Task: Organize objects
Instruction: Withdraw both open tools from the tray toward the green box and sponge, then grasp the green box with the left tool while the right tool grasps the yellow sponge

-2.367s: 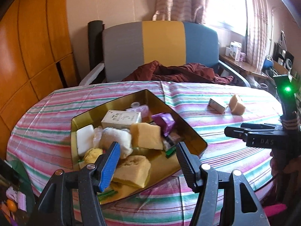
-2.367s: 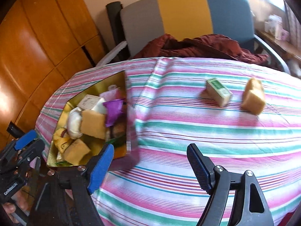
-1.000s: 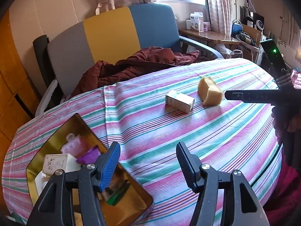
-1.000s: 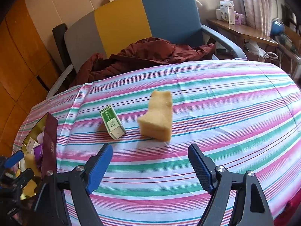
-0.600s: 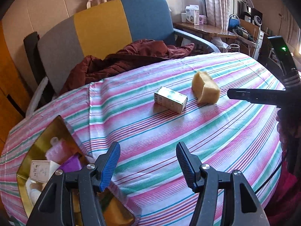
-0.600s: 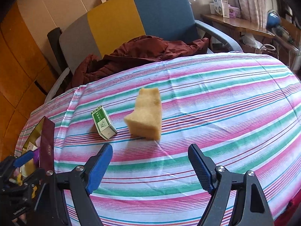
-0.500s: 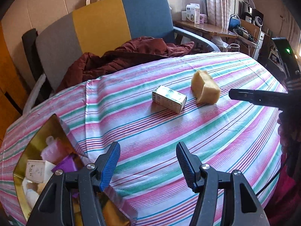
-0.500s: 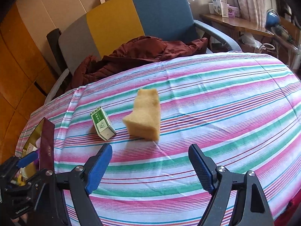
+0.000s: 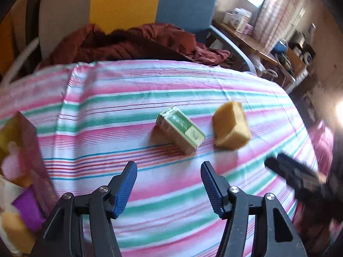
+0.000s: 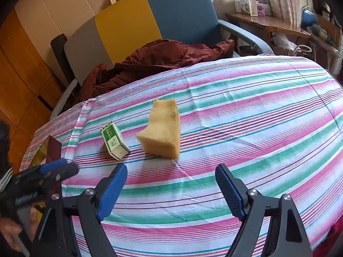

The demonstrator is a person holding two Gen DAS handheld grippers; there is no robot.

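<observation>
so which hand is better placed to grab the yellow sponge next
Right, probably. The yellow sponge lies just ahead of the right gripper, roughly centred between its open, empty jaws. The left gripper, also open and empty, lines up with the green box instead.

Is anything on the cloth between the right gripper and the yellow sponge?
Nothing visible. Only bare striped tablecloth lies between the open right gripper and the sponge. The small green box sits apart, to the sponge's left, off that line.
</observation>
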